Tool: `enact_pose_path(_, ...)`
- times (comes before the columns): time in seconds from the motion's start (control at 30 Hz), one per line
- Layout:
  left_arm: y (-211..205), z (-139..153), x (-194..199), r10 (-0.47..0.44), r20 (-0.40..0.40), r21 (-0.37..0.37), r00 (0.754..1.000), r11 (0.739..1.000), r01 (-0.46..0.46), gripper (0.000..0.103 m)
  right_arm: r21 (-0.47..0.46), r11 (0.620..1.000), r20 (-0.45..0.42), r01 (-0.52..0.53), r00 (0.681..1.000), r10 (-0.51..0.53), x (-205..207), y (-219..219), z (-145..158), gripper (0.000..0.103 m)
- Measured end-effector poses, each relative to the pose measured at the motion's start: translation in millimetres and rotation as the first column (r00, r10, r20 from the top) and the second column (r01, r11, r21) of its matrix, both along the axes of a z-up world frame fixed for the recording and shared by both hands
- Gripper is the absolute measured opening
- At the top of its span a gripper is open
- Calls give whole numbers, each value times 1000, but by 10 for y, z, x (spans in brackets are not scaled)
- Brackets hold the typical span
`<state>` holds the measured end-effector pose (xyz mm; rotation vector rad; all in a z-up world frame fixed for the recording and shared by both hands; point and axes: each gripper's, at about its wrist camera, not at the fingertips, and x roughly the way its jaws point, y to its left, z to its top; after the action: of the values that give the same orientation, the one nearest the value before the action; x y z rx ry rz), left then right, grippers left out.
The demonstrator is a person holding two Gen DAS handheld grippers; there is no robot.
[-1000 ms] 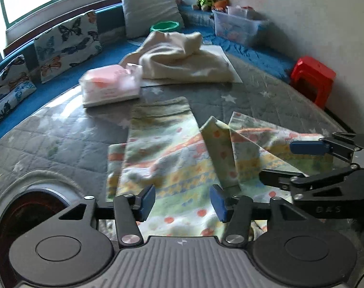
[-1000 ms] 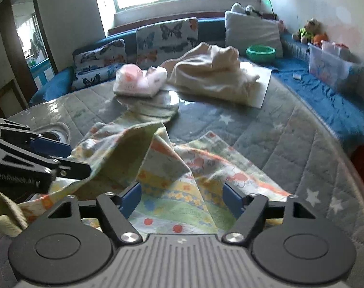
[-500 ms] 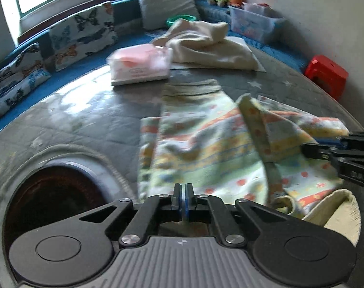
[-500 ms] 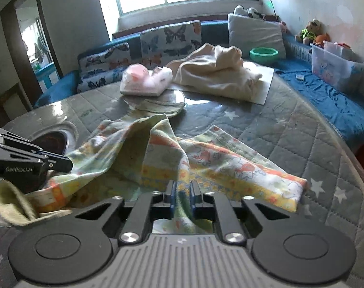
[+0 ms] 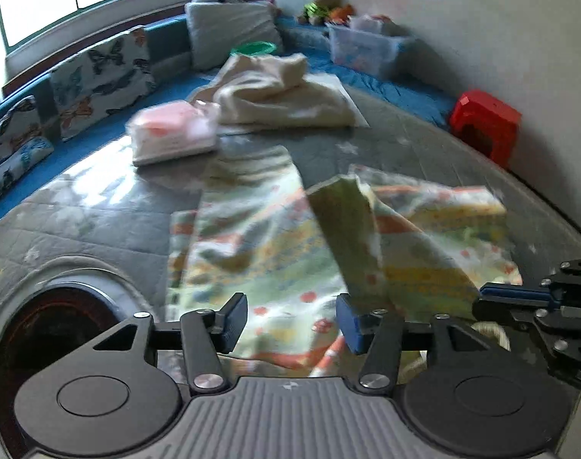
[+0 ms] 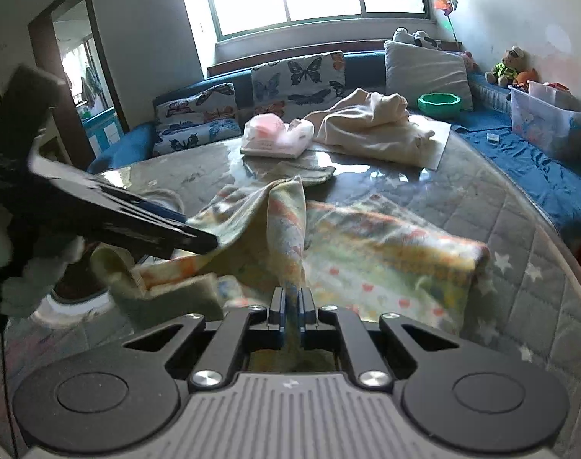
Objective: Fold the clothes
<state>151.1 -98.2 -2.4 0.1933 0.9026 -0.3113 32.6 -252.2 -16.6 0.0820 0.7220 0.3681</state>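
A pastel patterned garment lies crumpled on the grey quilted table. My left gripper hovers open over its near edge, with nothing between the blue pads. My right gripper is shut on a raised fold of the same patterned garment, and a ridge of cloth runs up from the jaws. In the left wrist view the right gripper comes in from the right edge, pinching the cloth. In the right wrist view the left gripper reaches in from the left over the garment's rolled hem.
A cream garment heap and a pink-and-white folded stack sit at the table's far side. A round dark recess opens in the table near the left gripper. A red stool, a clear bin and a cushioned bench ring the table.
The left gripper, shut half a second ago, has opened again. The right gripper stays shut on the garment and has drawn its fold higher and nearer.
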Motion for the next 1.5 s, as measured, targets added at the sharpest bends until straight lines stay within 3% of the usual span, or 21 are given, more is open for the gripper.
enact_pose_path(0.07,-27,-83,9,-15,-13,13,1000,1000,15,44,4,1000,-7,3,1000,-3,-60,-17,-23,4)
enact_pose_path(0.13,48,-103,-15,-4,-18,5,1000,1000,4,16,7,1000,-15,9,1000,-9,-107,-40,-50,4)
enact_pose_path(0.23,175,-119,-57,18,-24,-10,1000,1000,-18,6,4,1000,-32,19,999,-18,-156,-80,-93,4)
enact_pose_path(0.4,412,-77,-203,62,-16,-40,998,997,-62,5,-1,1000,-3,28,1000,-28,-166,-106,-42,10)
enact_pose_path(0.53,654,-31,-418,109,-13,-80,994,991,-110,4,-21,999,55,24,998,-22,-88,-9,46,44)
enact_pose_path(0.63,844,-7,-611,145,-16,-108,989,983,-146,4,-22,1000,71,9,997,-7,29,102,54,50)
enact_pose_path(0.8,1154,16,-946,210,-25,-135,977,968,-211,4,-32,998,38,-55,998,56,183,374,-50,51)
enact_pose_path(0.9,1330,21,-1145,251,-30,-147,968,956,-253,4,-40,994,17,-99,995,100,240,550,-120,46)
enact_pose_path(0.97,1457,35,-1293,281,-26,-158,959,947,-281,4,-45,991,3,-128,992,128,279,667,-167,22)
enact_pose_path(1.03,1577,60,-1442,309,-18,-174,951,936,-307,4,-41,987,-1,-152,988,153,271,765,-186,9)
enact_pose_path(1.33,2002,67,-2079,411,-33,-195,911,891,-409,4,31,981,84,-192,978,189,-295,681,136,4)
enact_pose_path(1.5,2187,40,-2391,446,-80,-181,892,873,-453,4,3,972,60,-233,971,233,-622,523,249,4)
